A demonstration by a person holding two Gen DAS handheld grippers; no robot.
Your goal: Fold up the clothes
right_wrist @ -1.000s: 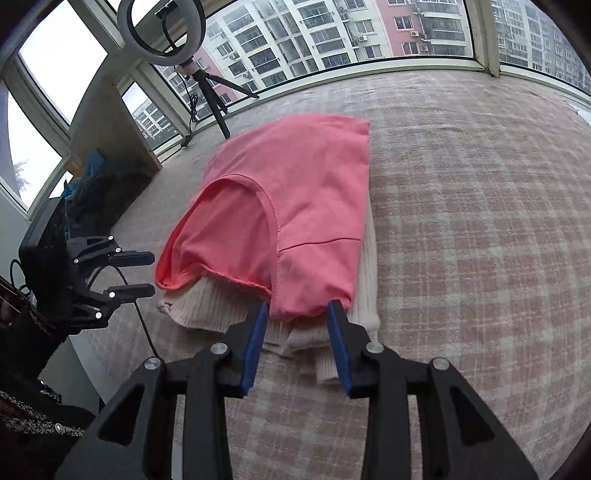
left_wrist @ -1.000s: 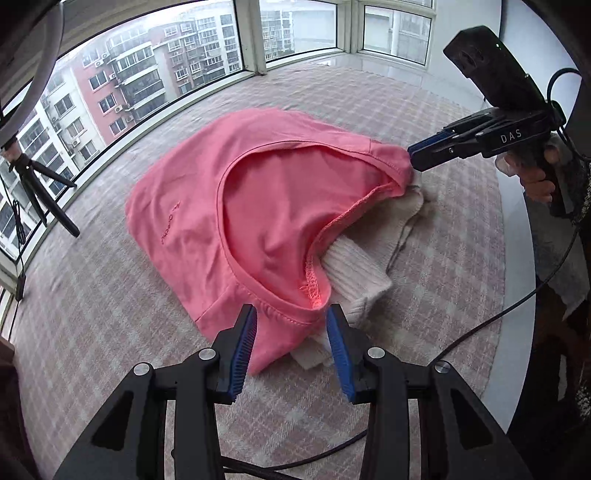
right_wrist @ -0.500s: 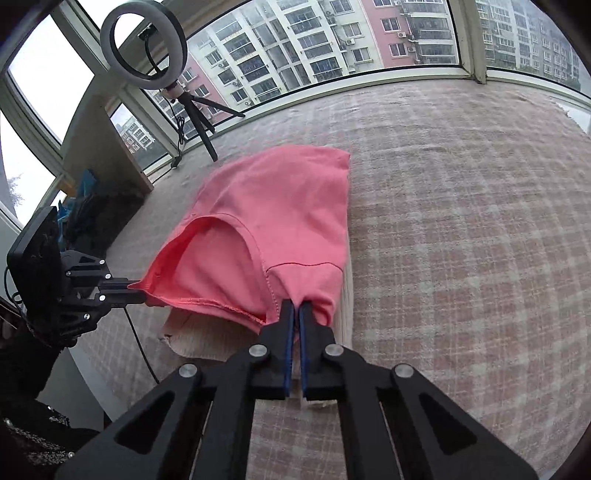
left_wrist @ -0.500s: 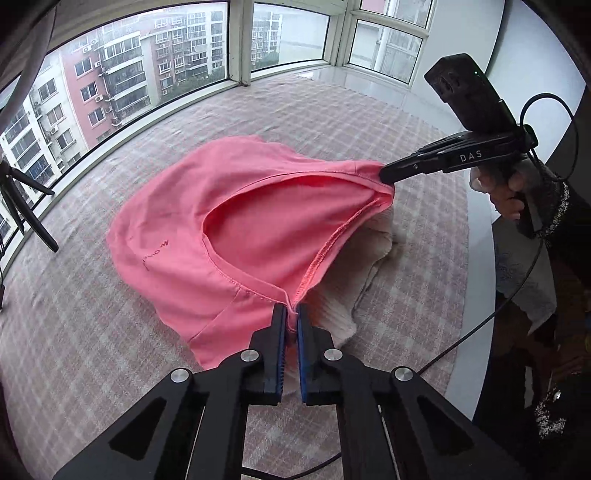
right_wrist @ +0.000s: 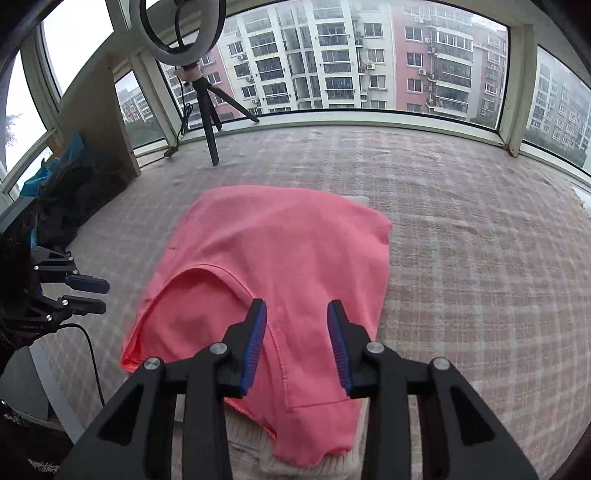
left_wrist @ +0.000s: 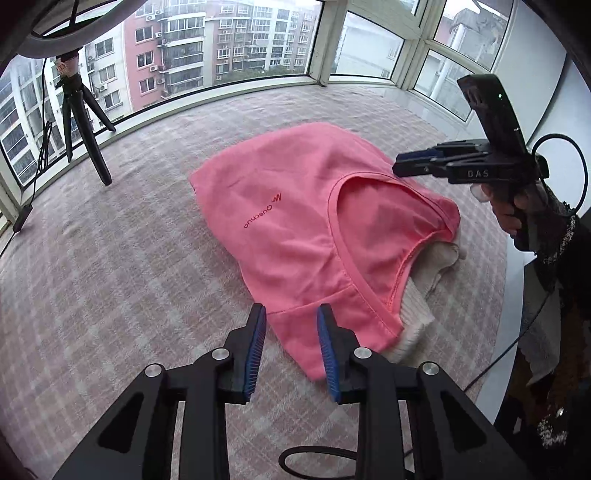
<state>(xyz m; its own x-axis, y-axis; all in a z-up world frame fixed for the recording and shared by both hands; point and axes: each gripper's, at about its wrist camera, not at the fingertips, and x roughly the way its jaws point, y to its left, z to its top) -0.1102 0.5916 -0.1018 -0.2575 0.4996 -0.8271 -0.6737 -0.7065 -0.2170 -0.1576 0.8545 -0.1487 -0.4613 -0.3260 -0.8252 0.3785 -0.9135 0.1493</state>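
Note:
A folded pink shirt (left_wrist: 295, 206) lies on the checked cloth, on top of a cream knit garment (left_wrist: 417, 306) that sticks out at the near right. My left gripper (left_wrist: 290, 345) is open and empty, just over the shirt's near corner. My right gripper (right_wrist: 297, 341) is open and empty above the shirt (right_wrist: 280, 258). It also shows in the left wrist view (left_wrist: 406, 164), hovering over the shirt's right edge. The left gripper shows in the right wrist view (right_wrist: 90, 295), at the left, apart from the shirt. The cream garment (right_wrist: 251, 439) peeks out under the shirt's near edge.
A black tripod (left_wrist: 83, 122) with a ring light (right_wrist: 181, 29) stands at the far window side. Dark bags (right_wrist: 70, 188) sit at the left by a pillar. A cable (left_wrist: 517, 339) runs along the table's right edge. Windows ring the checked surface (right_wrist: 461, 258).
Both grippers were shut on the pink shirt's edges half a second ago. They have now opened and let go. The shirt has dropped flat onto the cream garment.

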